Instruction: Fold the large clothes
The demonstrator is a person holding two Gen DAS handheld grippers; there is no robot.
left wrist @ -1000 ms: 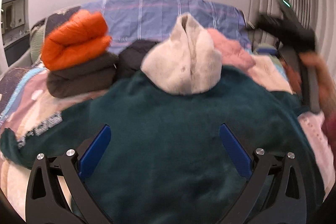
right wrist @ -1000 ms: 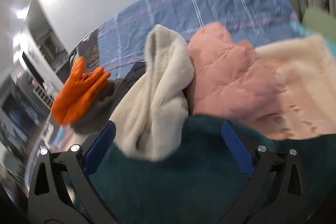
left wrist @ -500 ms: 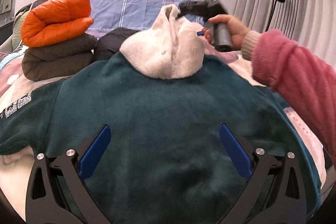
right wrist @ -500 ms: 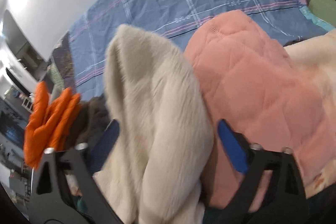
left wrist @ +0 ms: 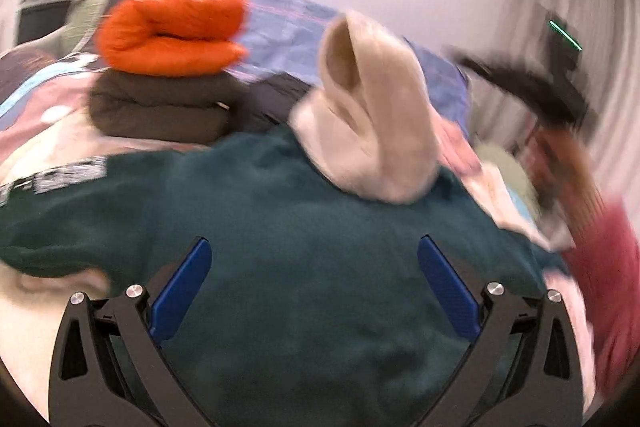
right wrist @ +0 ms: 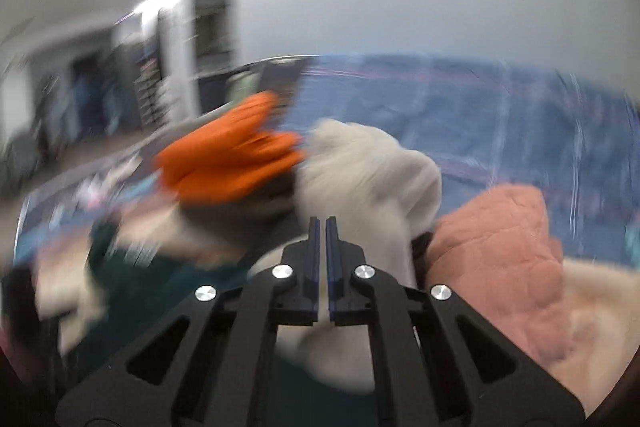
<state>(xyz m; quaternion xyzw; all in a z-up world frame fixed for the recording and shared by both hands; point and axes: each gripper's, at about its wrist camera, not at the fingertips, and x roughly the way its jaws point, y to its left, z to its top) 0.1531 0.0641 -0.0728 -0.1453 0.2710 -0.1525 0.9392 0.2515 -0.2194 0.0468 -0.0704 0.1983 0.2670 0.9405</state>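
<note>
A dark green fleece hoodie (left wrist: 304, 267) lies spread on the bed, its cream hood (left wrist: 372, 131) standing up at the far side. My left gripper (left wrist: 312, 279) is open and empty just above the green body. My right gripper (right wrist: 320, 227) is shut with nothing visibly between its pads; the cream hood (right wrist: 372, 179) lies just beyond its tips. In the left wrist view the right gripper (left wrist: 532, 87) is a dark blur at the right, away from the hood.
A folded orange jacket (left wrist: 172, 31) lies on a folded brown garment (left wrist: 160, 107) at the back left. A pink quilted garment (right wrist: 496, 255) and cream blanket (right wrist: 592, 315) lie to the right. Blue plaid bedding (right wrist: 480, 99) covers the far side.
My right gripper was open around the cream hood; it has shut and pulled back to the right. The hood stands more upright. My left gripper has stayed open over the green body.
</note>
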